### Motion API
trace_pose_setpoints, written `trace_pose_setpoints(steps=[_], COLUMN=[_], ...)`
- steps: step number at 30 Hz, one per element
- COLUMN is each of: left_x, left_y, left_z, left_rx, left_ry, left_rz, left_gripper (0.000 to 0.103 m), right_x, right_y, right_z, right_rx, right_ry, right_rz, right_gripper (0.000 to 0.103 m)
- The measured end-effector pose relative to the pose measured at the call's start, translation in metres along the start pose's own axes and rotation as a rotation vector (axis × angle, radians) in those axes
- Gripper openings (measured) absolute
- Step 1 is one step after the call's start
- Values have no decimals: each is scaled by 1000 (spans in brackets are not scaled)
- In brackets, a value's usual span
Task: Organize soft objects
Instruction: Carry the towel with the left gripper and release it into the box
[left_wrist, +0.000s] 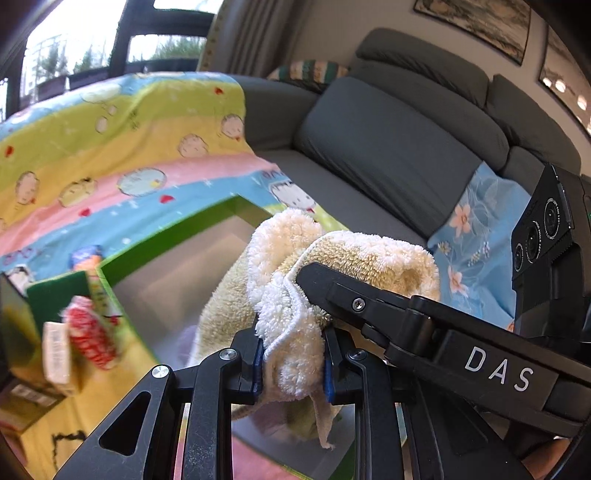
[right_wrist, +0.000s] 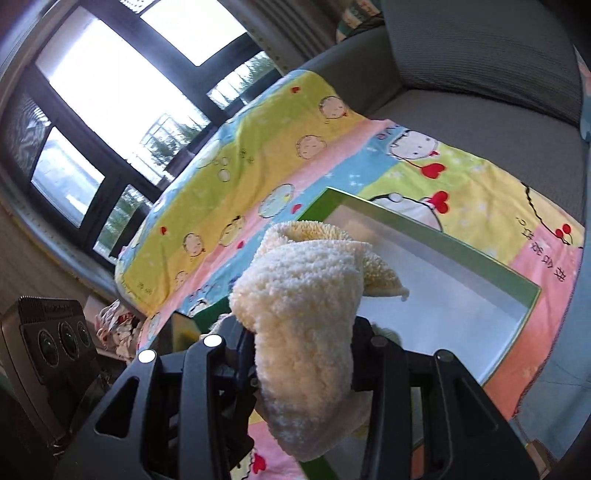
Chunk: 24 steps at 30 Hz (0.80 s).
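Hanging between the two grippers, the cream towel (left_wrist: 295, 295) is bunched and folded, and it sits in the air above the green box (left_wrist: 177, 236), whose pale inside is bare where it can be seen. The left gripper (left_wrist: 293, 363) points forward and downward; its blue pads (left_wrist: 258, 369) press a fold of the towel from both sides, so the fingers stand narrow and hold the cloth. The right gripper (right_wrist: 303, 354) also points downward over the box (right_wrist: 532, 291). A thick fold of the towel (right_wrist: 306, 325) lies between its fingers. These fingers stand a little wider than the left ones, and the cloth fills the gap; it seems that they grip it, but the towel hides the pads in this view. In the left wrist view the right gripper (left_wrist: 314, 288) comes in from the right side, and its black finger tip touches the towel.

The box lies on a colourful cartoon blanket (right_wrist: 280, 147), which is spread over a grey sofa (left_wrist: 388, 147). A blue flowered cloth (left_wrist: 476, 254) lies on the sofa seat on the right. At the left edge of the left wrist view some small packages (left_wrist: 81, 332) are blurred, and I cannot tell what they are. The lower end of the towel is hidden behind the gripper bodies.
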<state>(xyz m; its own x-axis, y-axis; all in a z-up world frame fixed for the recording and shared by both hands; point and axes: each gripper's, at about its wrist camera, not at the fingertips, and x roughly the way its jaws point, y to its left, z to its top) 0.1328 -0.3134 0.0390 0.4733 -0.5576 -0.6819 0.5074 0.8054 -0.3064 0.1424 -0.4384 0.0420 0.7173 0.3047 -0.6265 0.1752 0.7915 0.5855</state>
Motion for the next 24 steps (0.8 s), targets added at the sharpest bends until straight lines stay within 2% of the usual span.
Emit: trace_pose_setpoints(steps=[8, 13, 15, 18, 21, 23, 24], left_x=[38, 39, 38, 30, 16, 5, 0], left_y=[-4, -7, -8, -8, -9, -9, -10], left_z=[-5, -7, -6, -5, -5, -4, -3], left_rx=[0, 15, 21, 31, 43, 51, 53], left_ry=[73, 87, 93, 101, 82, 57, 44], left_rz=[-44, -29, -19, -2, 27, 37, 39], left_gripper=[24, 24, 28, 38, 54, 70, 74], right_x=[10, 9, 4, -7, -18, -28, -32], right_y=[-32, -36, -35, -30, -26, -20, -17], right_z=[1, 0, 1, 2, 3, 3, 2], right_rx=[58, 60, 48, 31, 6, -17, -30], right_ry=[17, 21, 2, -32, -60, -84, -94], right_rz=[-77, -118, -134, -160, -181, -204, -208], right_gripper=[41, 53, 63, 78, 86, 90, 91])
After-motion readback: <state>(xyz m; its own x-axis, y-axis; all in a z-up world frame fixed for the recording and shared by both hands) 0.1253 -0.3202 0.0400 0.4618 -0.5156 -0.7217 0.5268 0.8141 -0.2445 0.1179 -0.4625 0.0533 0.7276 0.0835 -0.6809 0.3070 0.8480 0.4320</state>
